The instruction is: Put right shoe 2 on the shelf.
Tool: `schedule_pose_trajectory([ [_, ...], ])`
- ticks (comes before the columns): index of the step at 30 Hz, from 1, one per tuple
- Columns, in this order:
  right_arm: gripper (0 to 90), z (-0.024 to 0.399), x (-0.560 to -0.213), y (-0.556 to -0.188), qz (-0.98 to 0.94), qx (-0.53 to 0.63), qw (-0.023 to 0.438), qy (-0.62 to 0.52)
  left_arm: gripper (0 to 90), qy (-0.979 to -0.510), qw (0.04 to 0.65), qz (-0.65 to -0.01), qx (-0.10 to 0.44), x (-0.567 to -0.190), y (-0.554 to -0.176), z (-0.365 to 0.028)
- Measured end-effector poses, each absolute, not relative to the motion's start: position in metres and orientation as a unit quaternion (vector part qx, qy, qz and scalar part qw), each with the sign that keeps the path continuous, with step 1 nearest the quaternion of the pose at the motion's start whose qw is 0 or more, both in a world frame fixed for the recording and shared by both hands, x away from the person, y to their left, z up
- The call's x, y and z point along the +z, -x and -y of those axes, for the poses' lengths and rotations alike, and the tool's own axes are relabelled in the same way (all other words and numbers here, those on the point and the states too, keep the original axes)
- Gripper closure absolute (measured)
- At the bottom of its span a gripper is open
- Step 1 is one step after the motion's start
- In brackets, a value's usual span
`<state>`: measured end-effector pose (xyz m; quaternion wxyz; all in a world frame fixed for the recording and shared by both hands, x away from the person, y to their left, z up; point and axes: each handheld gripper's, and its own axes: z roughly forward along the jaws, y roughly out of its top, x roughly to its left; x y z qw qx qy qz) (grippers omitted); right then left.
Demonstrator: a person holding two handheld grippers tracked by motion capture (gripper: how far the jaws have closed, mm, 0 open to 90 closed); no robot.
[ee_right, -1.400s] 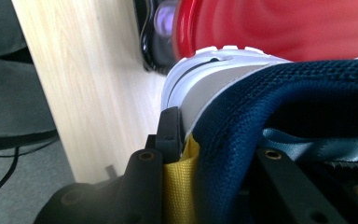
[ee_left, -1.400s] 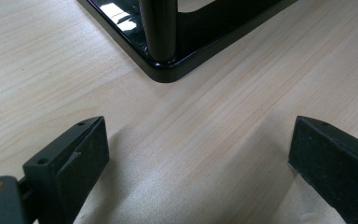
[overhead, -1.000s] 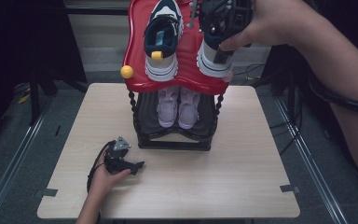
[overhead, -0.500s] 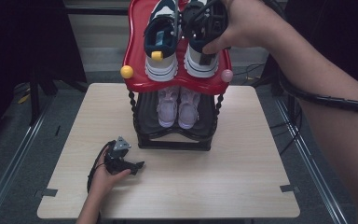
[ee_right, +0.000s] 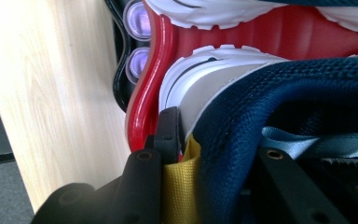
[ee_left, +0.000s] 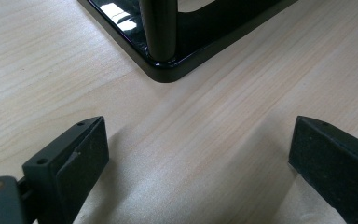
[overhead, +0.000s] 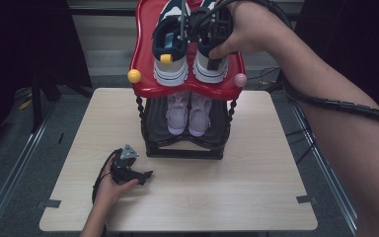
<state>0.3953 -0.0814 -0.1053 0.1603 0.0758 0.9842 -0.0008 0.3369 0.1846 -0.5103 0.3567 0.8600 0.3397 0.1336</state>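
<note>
A navy and white sneaker (overhead: 210,68) sits at the right of the rack's red top shelf (overhead: 143,54), beside its mate (overhead: 170,54). My right gripper (overhead: 212,24) comes in from above and is shut on that sneaker's heel. In the right gripper view, one jaw presses the outside of the heel by the yellow pull tab (ee_right: 182,182), and the navy collar (ee_right: 270,93) hides the other. The white sole meets the red shelf (ee_right: 144,93). My left gripper (overhead: 145,174) rests on the table, open and holding nothing (ee_left: 198,149).
A pair of pale pink shoes (overhead: 187,113) stands on the rack's black lower shelf. The rack's black base (ee_left: 168,70) lies just ahead of the left gripper. Yellow (overhead: 134,76) and pink (overhead: 240,79) knobs mark the shelf's front corners. The wooden table (overhead: 256,187) surrounds the rack.
My right gripper has carried the sneaker leftward and down, setting it beside the other sneaker on the red shelf. The left gripper has stayed put.
</note>
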Motion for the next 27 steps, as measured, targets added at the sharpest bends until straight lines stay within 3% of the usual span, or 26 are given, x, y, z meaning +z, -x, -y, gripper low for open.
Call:
schedule_pose_trajectory([
  [27,69.1,0.076,-0.1137,-0.3976,-0.983,0.019,0.163,-0.081,4.3,-0.86,0.357,-0.34,0.133,-0.5103,-0.3369,-0.1847],
])
